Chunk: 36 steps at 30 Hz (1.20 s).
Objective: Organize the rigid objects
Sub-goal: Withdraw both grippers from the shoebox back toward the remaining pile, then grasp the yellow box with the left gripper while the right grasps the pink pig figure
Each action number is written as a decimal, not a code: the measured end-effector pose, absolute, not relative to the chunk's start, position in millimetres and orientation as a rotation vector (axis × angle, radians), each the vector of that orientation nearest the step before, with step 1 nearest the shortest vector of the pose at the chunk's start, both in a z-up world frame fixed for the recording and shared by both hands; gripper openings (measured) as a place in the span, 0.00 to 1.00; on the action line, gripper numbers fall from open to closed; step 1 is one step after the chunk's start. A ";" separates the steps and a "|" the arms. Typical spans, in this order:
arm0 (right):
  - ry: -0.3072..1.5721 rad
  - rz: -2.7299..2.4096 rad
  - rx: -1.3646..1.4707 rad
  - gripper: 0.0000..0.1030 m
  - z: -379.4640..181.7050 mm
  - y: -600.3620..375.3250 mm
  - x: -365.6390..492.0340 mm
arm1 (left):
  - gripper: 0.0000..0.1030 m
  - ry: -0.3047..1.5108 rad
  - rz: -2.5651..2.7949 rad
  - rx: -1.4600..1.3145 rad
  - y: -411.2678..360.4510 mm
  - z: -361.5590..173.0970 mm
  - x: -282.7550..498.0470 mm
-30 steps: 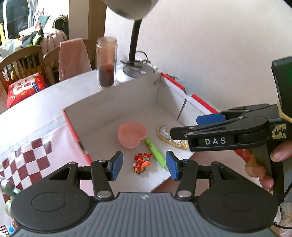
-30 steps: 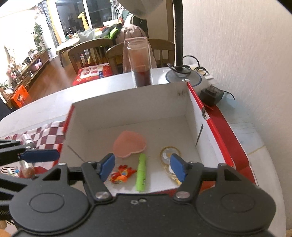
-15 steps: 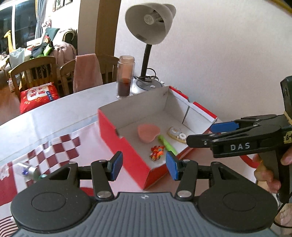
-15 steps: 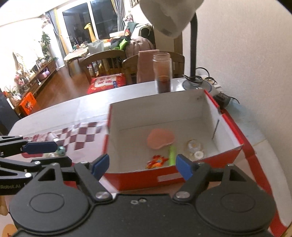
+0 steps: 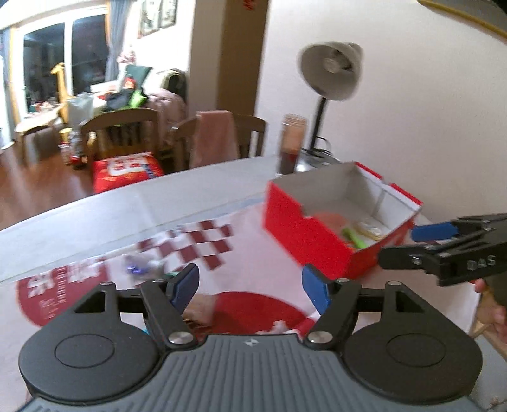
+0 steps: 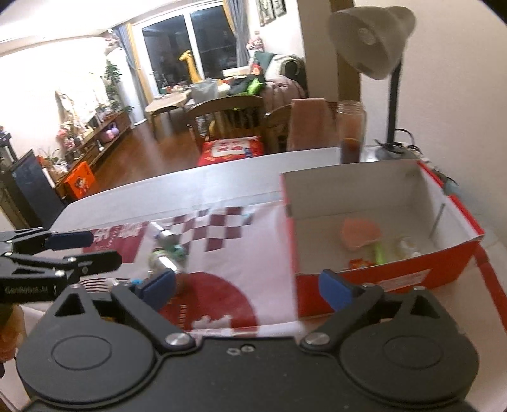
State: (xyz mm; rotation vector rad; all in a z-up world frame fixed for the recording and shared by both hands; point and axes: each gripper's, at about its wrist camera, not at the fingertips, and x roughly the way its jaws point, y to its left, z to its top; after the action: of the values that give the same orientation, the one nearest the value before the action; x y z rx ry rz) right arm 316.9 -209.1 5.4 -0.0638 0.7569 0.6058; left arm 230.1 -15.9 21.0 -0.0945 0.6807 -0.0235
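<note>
Both hand-held grippers hang over the red-and-white checked tablecloth (image 6: 228, 228), the left gripper (image 5: 250, 286) and the right gripper (image 6: 247, 285) each with jaws just spread wider, nothing between them. The red cardboard box (image 6: 396, 279) (white inside) holds a pink heart-shaped dish (image 6: 359, 234) and a green marker (image 6: 380, 252).

A lived-in home, dining area opening onto a living room. Wooden chairs (image 6: 228, 117) stand by the tabletop (image 6: 164, 190), one draped with a pink cloth (image 6: 309, 122). Beyond are a wood floor (image 6: 152, 149), a sofa (image 6: 279, 79) piled with clothes, houseplants (image 6: 112, 79), framed pictures (image 6: 269, 11) and a desk lamp (image 6: 374, 41).
</note>
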 end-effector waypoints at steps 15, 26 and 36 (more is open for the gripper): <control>0.807 0.687 -0.088 1.00 -24.1 -122.5 277.1 | 0.80 0.702 0.213 -0.131 95.0 -34.1 168.7; 0.875 0.713 -0.165 1.00 -50.6 -69.6 267.4 | 0.80 0.753 0.234 -0.120 96.3 -87.3 153.4; 0.960 0.714 -0.233 0.96 -78.9 -25.2 275.4 | 0.80 0.768 0.242 -0.124 84.8 -114.4 156.0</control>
State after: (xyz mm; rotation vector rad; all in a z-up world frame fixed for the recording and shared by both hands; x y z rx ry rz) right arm 275.4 -25.2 -78.9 -0.2334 0.9596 0.7135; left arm 156.0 84.8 -114.4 -0.1237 0.7683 0.2425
